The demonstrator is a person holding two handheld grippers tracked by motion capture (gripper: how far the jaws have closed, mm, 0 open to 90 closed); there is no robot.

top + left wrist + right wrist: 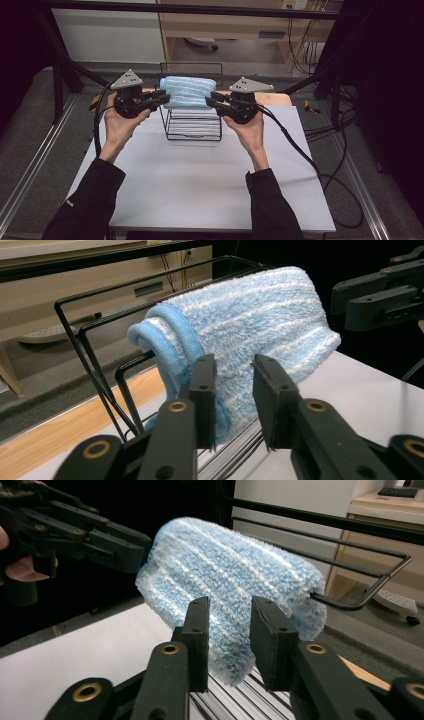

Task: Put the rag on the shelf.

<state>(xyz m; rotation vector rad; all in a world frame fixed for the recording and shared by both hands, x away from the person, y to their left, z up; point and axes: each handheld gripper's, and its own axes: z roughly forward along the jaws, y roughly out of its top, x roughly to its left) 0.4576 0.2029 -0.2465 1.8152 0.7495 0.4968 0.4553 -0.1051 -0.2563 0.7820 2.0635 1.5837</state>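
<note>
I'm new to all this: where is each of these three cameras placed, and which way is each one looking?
High view: fixed above the person's side, looking forward and down on the table; both forearms, the left gripper and the right gripper show.
Left gripper view: rides on the left gripper, looking along its open jaws at one end of the towel on the wire rack.
Right gripper view: rides on the right gripper, looking at the towel's other end.
Shared: both gripper views show the towel, the rack and the other gripper beyond.
</note>
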